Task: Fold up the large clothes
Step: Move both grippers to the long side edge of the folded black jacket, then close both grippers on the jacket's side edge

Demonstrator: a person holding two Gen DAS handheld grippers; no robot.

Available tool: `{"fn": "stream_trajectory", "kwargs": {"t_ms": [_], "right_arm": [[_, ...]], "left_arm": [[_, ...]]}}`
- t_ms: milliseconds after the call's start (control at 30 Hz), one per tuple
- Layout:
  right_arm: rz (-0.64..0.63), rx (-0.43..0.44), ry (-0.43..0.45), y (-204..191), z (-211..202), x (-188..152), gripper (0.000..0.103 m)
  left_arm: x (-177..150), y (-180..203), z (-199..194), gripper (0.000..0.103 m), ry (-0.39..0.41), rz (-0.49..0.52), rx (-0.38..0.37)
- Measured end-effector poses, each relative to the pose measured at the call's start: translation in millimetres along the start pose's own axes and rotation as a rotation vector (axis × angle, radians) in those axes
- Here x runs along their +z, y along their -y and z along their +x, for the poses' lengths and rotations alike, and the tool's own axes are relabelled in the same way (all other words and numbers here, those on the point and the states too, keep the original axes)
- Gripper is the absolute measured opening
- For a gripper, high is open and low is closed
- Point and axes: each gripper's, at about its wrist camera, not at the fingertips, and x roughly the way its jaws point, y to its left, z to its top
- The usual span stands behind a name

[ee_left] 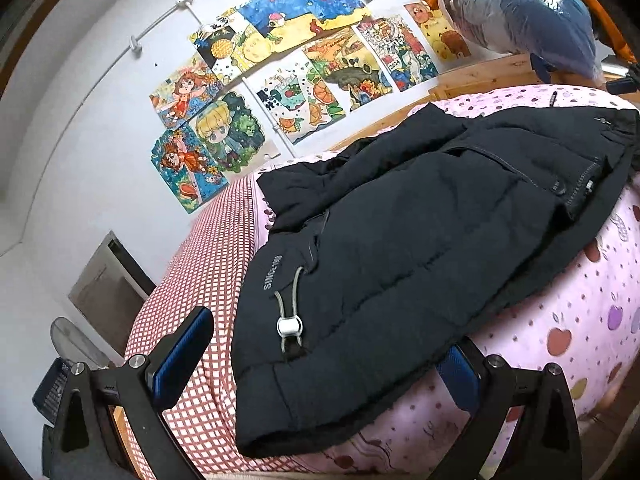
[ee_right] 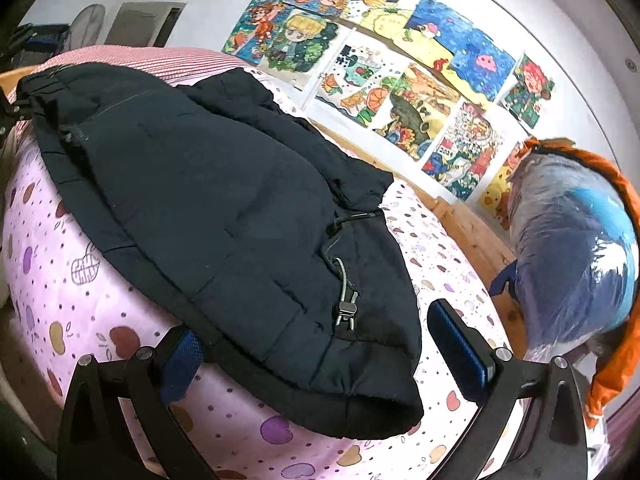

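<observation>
Jacket (ee_left: pixel 420 248): black, with grey lettering and a white cord stopper (ee_left: pixel 289 326).
Bedsheet (ee_right: pixel 80 280): pink, printed with purple, red and yellow fruit.
Pillow (ee_left: pixel 200 264): red-and-white check.
Gripper pads (ee_right: pixel 460 340): blue.
Wall drawings (ee_left: pixel 288 68): multicoloured.

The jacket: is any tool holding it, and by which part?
Neither. Both tools are open, each straddling an end of the jacket without pinching it.

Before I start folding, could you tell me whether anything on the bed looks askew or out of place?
The black jacket lies rumpled on the pink bedsheet, its hem corner hanging over the near edge between the left gripper's open fingers. The right gripper is open too. Nothing looks spilled or damaged.
</observation>
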Motion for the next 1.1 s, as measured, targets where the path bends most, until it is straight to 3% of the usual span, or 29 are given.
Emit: {"fn": "stream_trajectory", "kwargs": {"t_ms": [167,233,333,500,633,767,900,1100], "right_arm": [[0.091,0.012,0.001,15,7,5,0.1],[0.105,0.023,0.014,20,6,6,0.093],[0.096,0.053,0.026,19,5,5,0.073],[0.057,0.08,0.054,6,0,6,0.034],[0.048,0.082,0.07,1,0,11,0.025],[0.069,0.077,0.09,3,-1,20,0.018],[0.087,0.054,0.123,5,-2,30,0.01],[0.124,0.003,0.197,16,-4,49,0.008]], "left_arm": [[9,-11,2,0.103,0.01,-0.048,-0.013],[10,-12,-2,0.102,0.026,-0.049,-0.01],[10,-8,-6,0.094,0.044,-0.027,-0.006],[11,0,-12,0.069,0.067,-0.004,-0.024],[16,-1,-13,0.057,0.078,-0.012,-0.046],[26,-1,-11,0.032,0.096,-0.02,-0.077],[39,-4,-11,0.023,0.131,-0.049,-0.068],[67,-18,-2,0.016,0.158,-0.084,-0.066]]}}
